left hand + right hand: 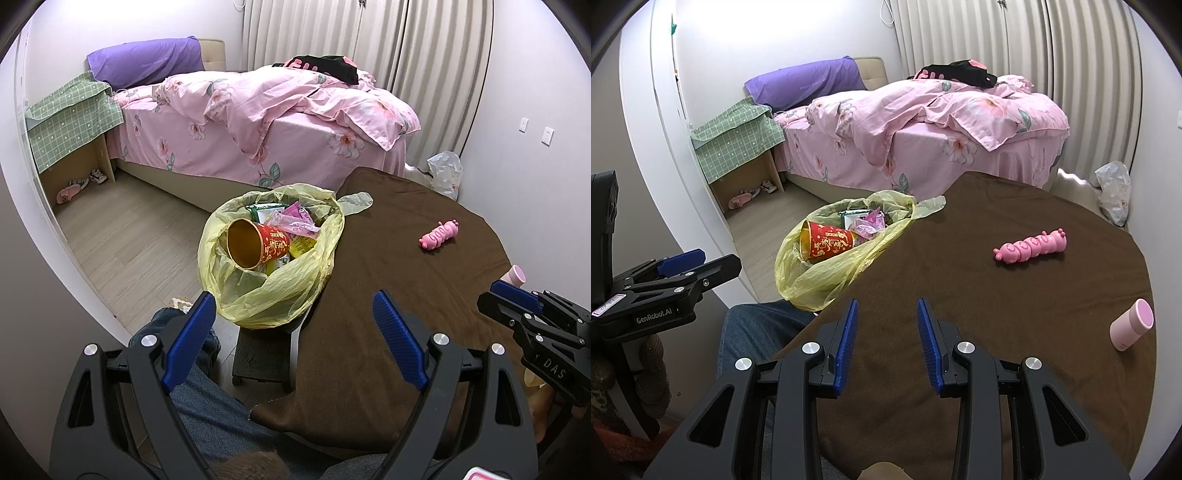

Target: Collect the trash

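A yellow plastic trash bag (258, 291) (812, 284) stands open at the left edge of the brown-covered table (406, 266) (1015, 295). Inside it lie a red and gold paper cup (258, 243) (827, 243) on its side and several wrappers (295, 221). My left gripper (295, 314) is open just in front of the bag, with nothing between its blue pads. My right gripper (886, 317) hovers over the table's near part, jaws partly apart and holding nothing. On the cloth lie a pink caterpillar-shaped toy (439, 236) (1030, 247) and a pink cylinder container (1132, 325) on its side.
A small dark stool (262, 354) stands under the bag. A bed with pink floral bedding (266, 125) fills the back. A nightstand under green checked cloth (70, 125) stands left, shoes beneath. A clear plastic bag (447, 173) lies by the curtain. A person's jeans-clad leg (207, 398) is below the grippers.
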`<state>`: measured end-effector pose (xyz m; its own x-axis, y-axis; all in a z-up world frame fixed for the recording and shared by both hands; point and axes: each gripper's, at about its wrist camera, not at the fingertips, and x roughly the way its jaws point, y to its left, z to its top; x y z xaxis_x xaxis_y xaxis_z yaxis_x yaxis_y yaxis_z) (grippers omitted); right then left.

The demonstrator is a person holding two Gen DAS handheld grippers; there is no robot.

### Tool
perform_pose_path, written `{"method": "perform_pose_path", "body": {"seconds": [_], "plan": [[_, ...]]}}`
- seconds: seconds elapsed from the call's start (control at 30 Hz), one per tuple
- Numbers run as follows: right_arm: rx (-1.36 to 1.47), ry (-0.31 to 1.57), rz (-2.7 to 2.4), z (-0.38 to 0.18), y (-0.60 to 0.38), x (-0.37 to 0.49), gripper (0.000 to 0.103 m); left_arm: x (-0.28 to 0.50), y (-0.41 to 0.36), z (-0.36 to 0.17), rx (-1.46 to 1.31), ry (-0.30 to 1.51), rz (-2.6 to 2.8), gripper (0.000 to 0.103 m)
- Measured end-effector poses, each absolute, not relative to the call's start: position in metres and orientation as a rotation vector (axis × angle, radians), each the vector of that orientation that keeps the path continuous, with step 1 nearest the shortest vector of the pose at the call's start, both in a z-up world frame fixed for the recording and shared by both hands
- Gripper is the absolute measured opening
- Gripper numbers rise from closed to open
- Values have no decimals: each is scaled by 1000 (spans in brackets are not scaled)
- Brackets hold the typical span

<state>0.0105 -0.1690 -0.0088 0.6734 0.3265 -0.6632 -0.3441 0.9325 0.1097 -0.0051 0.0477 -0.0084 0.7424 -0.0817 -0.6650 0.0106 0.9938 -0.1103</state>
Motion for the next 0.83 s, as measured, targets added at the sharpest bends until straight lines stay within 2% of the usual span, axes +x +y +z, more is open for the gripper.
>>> {"method": "perform_pose_path", "body": {"seconds": [0.53,0.73,0.8,0.83], "plan": [[-35,746,374,-11,-164,8,32,-9,43,-8,-84,713,-53,83],[-7,760,364,-26,-189,25,32,18,25,-25,-144,757,-116,83],[-2,745,323,-41,-212,41,40,42,5,-41,-111,780,-125,84],[-13,745,281,-55,-227,54,48,52,-5,-48,-86,794,-124,86]]}}
